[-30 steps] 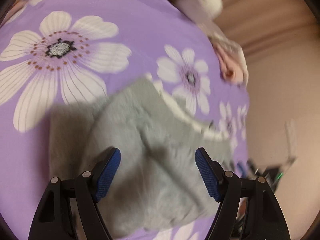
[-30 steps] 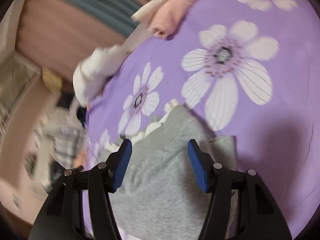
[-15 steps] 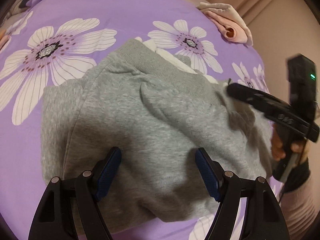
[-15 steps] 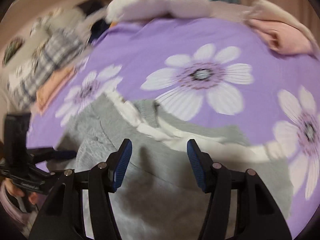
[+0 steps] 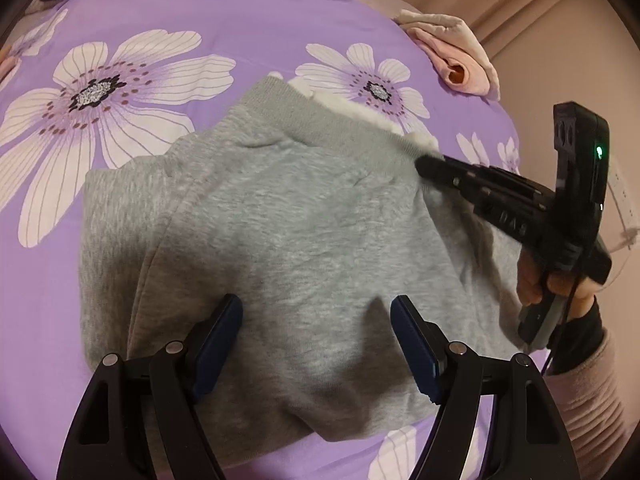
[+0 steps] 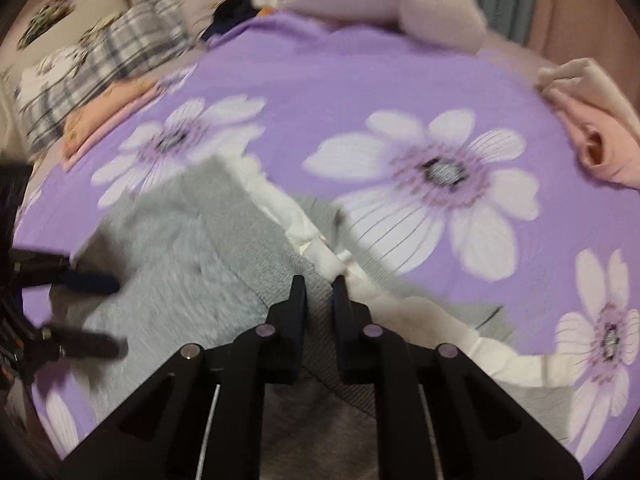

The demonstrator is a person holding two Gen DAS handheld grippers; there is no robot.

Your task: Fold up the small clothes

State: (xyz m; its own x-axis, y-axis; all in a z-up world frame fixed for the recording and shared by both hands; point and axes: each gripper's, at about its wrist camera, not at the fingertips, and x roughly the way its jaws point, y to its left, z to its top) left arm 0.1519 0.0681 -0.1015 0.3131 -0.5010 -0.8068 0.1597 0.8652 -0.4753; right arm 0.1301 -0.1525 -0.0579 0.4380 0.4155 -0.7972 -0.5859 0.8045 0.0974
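- the grey sweatshirt [image 5: 288, 240] lies part-folded on the purple flowered bed cover [image 5: 240, 12], ribbed hem turned toward the far side.
- the right gripper [image 6: 319, 284] has just closed its jaws on the ribbed hem at the garment's right edge.
- the left gripper [image 5: 316, 320] hovers over the near cloth, jaws released and holding nothing.
- done well, the left side gets pinned before the hem is drawn over, edges kept aligned.

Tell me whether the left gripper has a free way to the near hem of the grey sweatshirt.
Probably yes. The left gripper hangs open right above the grey sweatshirt, nothing between them; the right gripper, shut on the ribbed waistband, sits well off to the side.
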